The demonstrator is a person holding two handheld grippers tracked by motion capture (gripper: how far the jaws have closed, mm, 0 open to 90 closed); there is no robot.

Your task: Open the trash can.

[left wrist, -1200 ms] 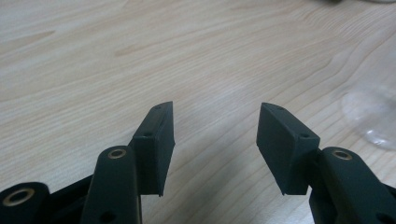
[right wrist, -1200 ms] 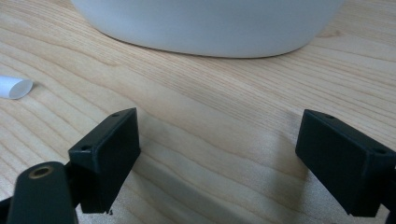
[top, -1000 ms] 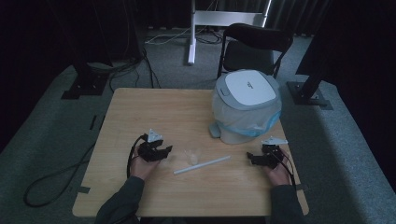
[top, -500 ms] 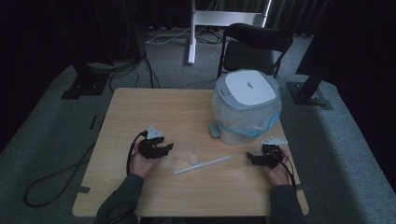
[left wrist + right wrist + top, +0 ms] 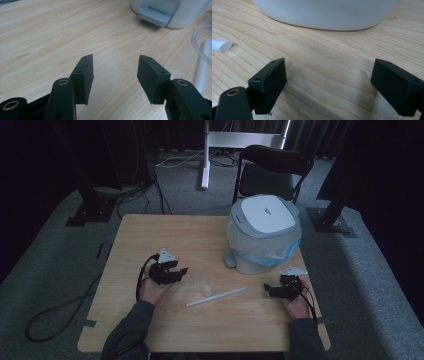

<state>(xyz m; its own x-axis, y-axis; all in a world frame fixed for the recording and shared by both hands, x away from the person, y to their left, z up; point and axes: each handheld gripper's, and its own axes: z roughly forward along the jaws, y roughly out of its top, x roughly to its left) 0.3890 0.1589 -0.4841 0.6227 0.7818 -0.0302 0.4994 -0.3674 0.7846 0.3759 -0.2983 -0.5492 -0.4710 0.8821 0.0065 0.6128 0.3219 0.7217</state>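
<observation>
White tube [image 5: 216, 297] lies flat on the wooden table [image 5: 150, 230] between your two hands, its long axis running from near-left to far-right, low end toward your left hand and raised end toward your right. Your left gripper [image 5: 175, 274] holds its jaws wide with nothing between them; in the left gripper view they frame bare wood, and the tube sits off to their right edge beside a clear, crumpled bit of plastic [image 5: 205, 283]. Your right gripper [image 5: 270, 291] also stands wide and empty, low over the table, and in the right gripper view the tube's open end [image 5: 222, 45] shows just left of the jaws. That end looks the nearer target: the right gripper sits close to the tube's far-right tip, while the left gripper hangs near the plastic scrap and a little far of the tube's middle. Either hand would likely need to turn so the jaws cross the tube's axis rather than run along it. Beyond the right gripper stands the white lidded bin [image 5: 264, 232] with a blue-edged liner, its pedal facing you.
</observation>
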